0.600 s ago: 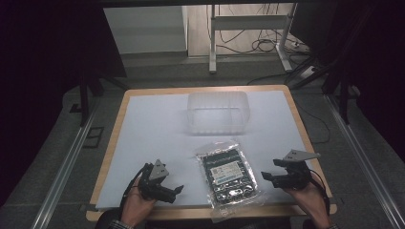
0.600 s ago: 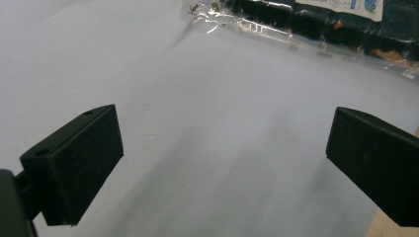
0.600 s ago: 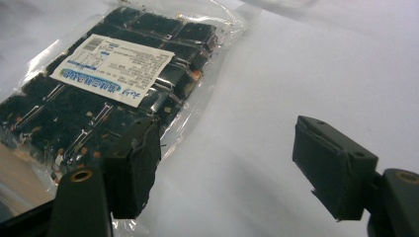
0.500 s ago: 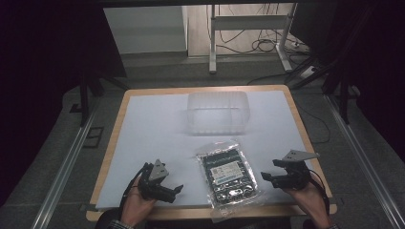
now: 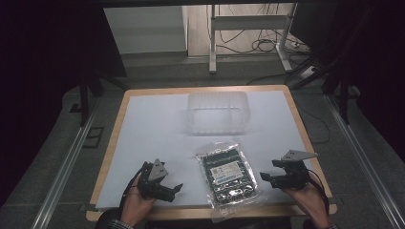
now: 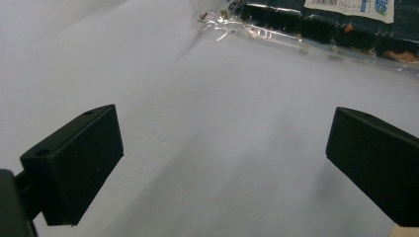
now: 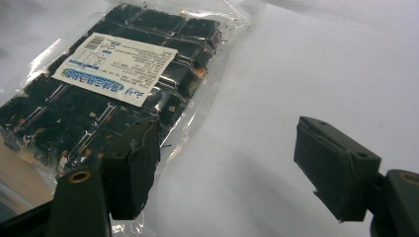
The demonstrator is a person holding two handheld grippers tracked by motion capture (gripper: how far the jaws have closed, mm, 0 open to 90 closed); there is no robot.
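Clear crinkly plastic packet of dark blocks [image 5: 228,174] looks light, slippery; both tongs [image 5: 175,189] [image 5: 264,179] gape empty—pinch its sealed edge.

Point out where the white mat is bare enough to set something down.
Bare: left of the clear tub, and right of it. Crowded: the near edge, where the bagged dark item lies between the left gripper and right gripper.

Your left gripper view cuts the bagged pack [image 6: 316,22] off at the top and right edges. Its label print [image 7: 116,66] is too small to read. The pack's near end [image 5: 234,202] overhangs the table [image 5: 143,143] edge.
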